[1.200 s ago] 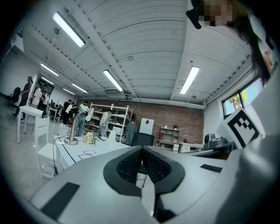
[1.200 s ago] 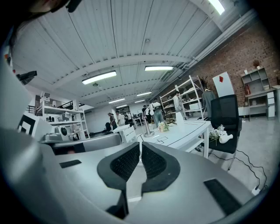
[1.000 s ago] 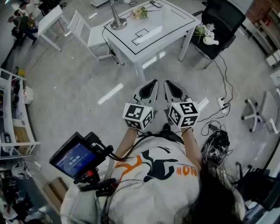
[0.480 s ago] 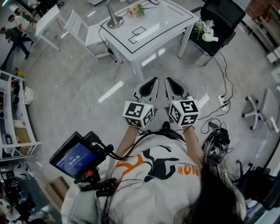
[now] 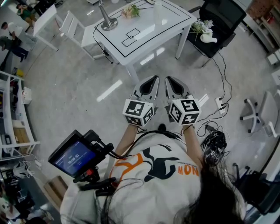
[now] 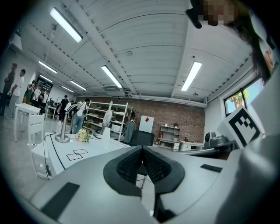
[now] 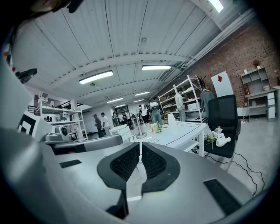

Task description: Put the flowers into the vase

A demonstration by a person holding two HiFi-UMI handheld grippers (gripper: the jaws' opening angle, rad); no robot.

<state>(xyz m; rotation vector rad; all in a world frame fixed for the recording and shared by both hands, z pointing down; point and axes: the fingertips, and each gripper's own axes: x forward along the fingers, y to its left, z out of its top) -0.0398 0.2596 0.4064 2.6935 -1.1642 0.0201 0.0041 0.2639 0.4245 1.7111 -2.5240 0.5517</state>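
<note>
A bunch of pale flowers (image 5: 130, 10) lies on the far side of the white table (image 5: 148, 37), beside a slim metal stand on a round base (image 5: 106, 22). More flowers and a white vase (image 5: 204, 34) rest on a black chair (image 5: 218, 22) to the table's right. My left gripper (image 5: 155, 80) and right gripper (image 5: 168, 80) are held side by side over the floor, short of the table, both shut and empty. The left gripper view shows the flowers (image 6: 82, 135) and stand (image 6: 62, 130) beyond shut jaws. In the right gripper view the white vase (image 7: 221, 141) sits on the chair.
A white chair (image 5: 72, 26) stands left of the table. Cables and a power strip (image 5: 218, 103) lie on the floor at right, near an office chair base (image 5: 256, 116). A shelf unit (image 5: 15, 118) lines the left edge. People stand far off at the top left.
The table and black chair have slid left and slightly up in the head view. Both grippers keep their side-by-side pose, shut.
</note>
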